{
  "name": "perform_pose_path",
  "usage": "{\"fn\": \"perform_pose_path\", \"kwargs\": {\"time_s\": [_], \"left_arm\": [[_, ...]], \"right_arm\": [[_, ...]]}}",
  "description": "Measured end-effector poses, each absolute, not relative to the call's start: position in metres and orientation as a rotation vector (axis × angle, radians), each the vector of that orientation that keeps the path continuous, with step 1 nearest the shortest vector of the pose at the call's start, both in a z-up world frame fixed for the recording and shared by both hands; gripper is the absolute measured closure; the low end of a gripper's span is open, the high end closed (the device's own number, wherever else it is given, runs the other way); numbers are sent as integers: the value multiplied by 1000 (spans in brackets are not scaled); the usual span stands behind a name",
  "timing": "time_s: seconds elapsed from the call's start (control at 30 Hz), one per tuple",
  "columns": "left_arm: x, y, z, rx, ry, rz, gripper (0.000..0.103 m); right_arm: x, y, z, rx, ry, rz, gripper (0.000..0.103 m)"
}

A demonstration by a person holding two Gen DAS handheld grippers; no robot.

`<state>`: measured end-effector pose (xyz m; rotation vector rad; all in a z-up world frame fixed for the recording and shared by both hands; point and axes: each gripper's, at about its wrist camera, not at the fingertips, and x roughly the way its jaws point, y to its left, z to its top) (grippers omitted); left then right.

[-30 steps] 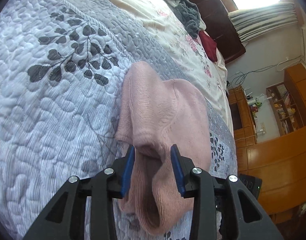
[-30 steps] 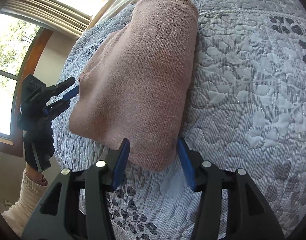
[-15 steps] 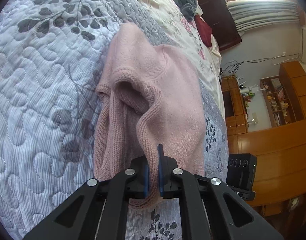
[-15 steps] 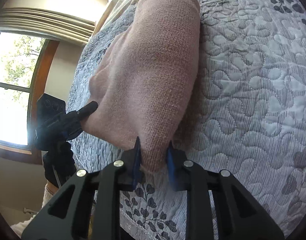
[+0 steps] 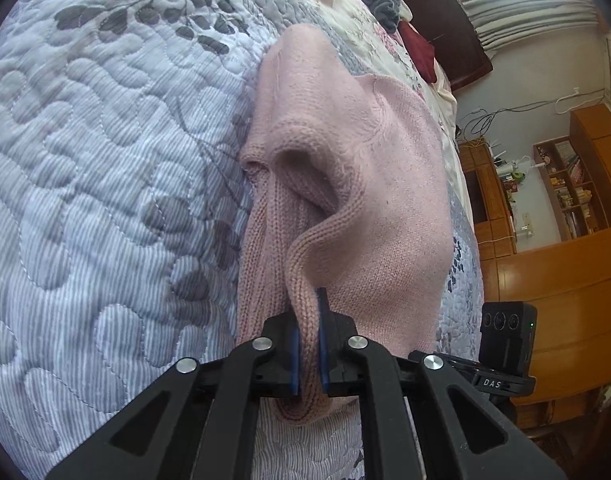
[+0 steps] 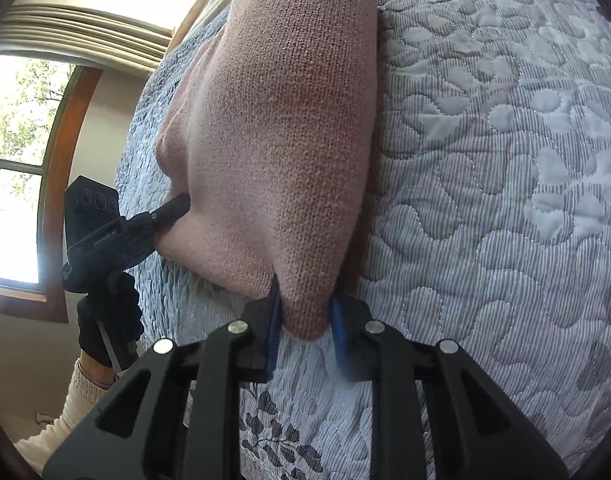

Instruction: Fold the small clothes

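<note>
Pink knit sweater [image 5: 385,208] is lying on the quilted bed cover [image 5: 105,184], already doubled over, with the left gripper [image 5: 308,344] clamped tight on a ribbed edge fold sitting right between its fingers and the right gripper [image 6: 305,312] closed on the near corner, the rest of the knit stretching out ahead of both. I'd lift both ends level and together, keep a bit of tension so the thick knit doesn't sag, then lay it over.
</note>
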<state>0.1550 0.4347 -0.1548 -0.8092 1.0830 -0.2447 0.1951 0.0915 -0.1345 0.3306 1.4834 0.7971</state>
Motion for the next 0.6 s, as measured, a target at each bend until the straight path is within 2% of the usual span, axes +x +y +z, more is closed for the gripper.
{"fn": "perform_pose_path", "kwargs": {"time_s": [0.07,0.17,0.23,0.27,0.3,0.37,0.43,0.6], "left_arm": [[155,431,-152,-789,1082,-240,93],[154,428,-139,-769,1079,-239,87],[155,431,-126,-758,1068,-239,72],[155,434,-118,-752,1053,-232,56],[157,437,-111,-741,1036,-216,46],[164,446,-101,-732,1003,-195,44],[176,457,-98,-748,1000,-157,37],[208,482,-116,-842,1025,-135,36]], "right_arm": [[196,94,-132,303,1480,793,80],[199,100,-125,302,1472,795,70],[203,94,-115,329,1452,809,68],[205,91,-110,335,1438,815,62],[208,88,-104,343,1421,818,56],[215,82,-94,360,1388,824,54],[226,78,-88,365,1372,815,53],[249,80,-79,367,1351,818,51]]}}
